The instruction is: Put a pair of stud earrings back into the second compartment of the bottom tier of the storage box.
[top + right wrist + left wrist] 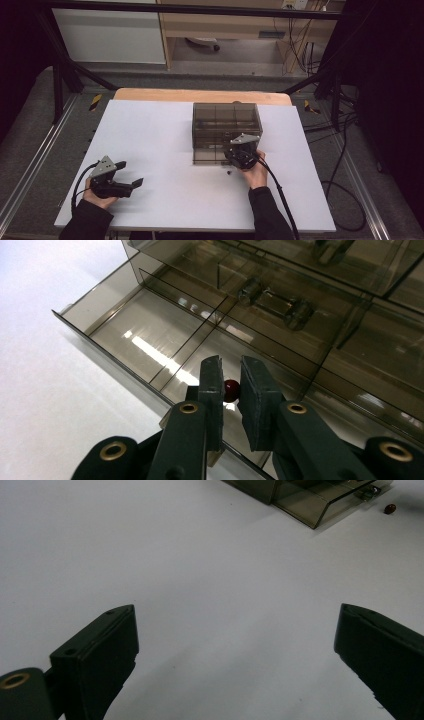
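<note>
On the white table point(165, 150), seen from above and along both grippers:

Box: a smoky clear drawer box point(226, 131) stands mid-table, toward the far edge; its lowest drawer point(150, 335) is pulled out toward the person.

Drawer: dividers split it into compartments; those in sight look bare.

Right gripper point(230, 390): jaws nearly closed, pinching a small dark red bead point(231, 388) between their tips, held over the open drawer, just inside its front wall. In the high view this gripper point(239, 156) sits at the box's front right corner, grey plate up, cable trailing back past the sleeve.

Second bead point(390, 508): a small brown-red one lies on the table just beside the open drawer; in the high view it is a dark speck point(229, 172) near the right hand.

Left gripper point(235, 645): jaws spread wide, nothing between them, bare table below. In the high view it point(129, 175) is near the table's front left corner, well apart from the box, pointing right.

Handles: small clear handles point(272, 302) show on the closed drawers above.
</note>
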Motion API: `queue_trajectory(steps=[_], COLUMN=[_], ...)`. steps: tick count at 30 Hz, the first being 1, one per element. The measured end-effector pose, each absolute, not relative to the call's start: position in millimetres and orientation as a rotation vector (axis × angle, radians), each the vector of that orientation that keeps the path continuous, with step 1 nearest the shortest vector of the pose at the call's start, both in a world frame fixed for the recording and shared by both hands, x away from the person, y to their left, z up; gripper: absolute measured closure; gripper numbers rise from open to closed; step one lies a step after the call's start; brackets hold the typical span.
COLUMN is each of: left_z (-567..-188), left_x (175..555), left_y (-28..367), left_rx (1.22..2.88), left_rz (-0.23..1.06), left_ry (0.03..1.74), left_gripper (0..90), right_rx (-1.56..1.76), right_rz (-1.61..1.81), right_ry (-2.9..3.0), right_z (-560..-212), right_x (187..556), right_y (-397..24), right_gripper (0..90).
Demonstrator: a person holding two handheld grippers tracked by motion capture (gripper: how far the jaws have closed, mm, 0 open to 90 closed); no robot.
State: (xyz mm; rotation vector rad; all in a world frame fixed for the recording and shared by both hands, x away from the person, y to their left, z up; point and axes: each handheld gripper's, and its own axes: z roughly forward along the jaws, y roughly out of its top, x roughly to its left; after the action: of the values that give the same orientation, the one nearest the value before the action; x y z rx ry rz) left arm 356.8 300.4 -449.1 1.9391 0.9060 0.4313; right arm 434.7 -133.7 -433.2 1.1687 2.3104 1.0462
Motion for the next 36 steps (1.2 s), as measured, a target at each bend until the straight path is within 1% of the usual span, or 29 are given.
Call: queue_trajectory(steps=[21,27,32,34,36], left_z=[-449.0,-448.9,-449.1,-449.1,-449.1], left_x=[356.9,356.8,356.9,356.8,356.8], left_y=[300.5,300.7,300.6,300.5,300.6], left_rx=[1.940,1.939,1.939,1.940,1.939], left_rz=[0.433,0.433,0.433,0.434,0.434], left_ry=[0.905,0.906,0.907,0.907,0.908], left_gripper=[4.2,4.2,4.2,4.2,4.3], right_rx=[1.200,1.183,1.176,1.168,1.163], right_rz=[1.038,1.063,1.083,1.091,1.112], right_ry=[2.306,2.284,2.271,2.270,2.268], right_z=[-443.7,-438.2,-429.5,-425.3,-421.2], right_x=[440.9,438.5,432.7,429.7,426.8], right_y=[-129.9,-131.4,-134.4,-135.4,-136.7], right_gripper=[79.2,68.2,54.9,50.9,44.7])
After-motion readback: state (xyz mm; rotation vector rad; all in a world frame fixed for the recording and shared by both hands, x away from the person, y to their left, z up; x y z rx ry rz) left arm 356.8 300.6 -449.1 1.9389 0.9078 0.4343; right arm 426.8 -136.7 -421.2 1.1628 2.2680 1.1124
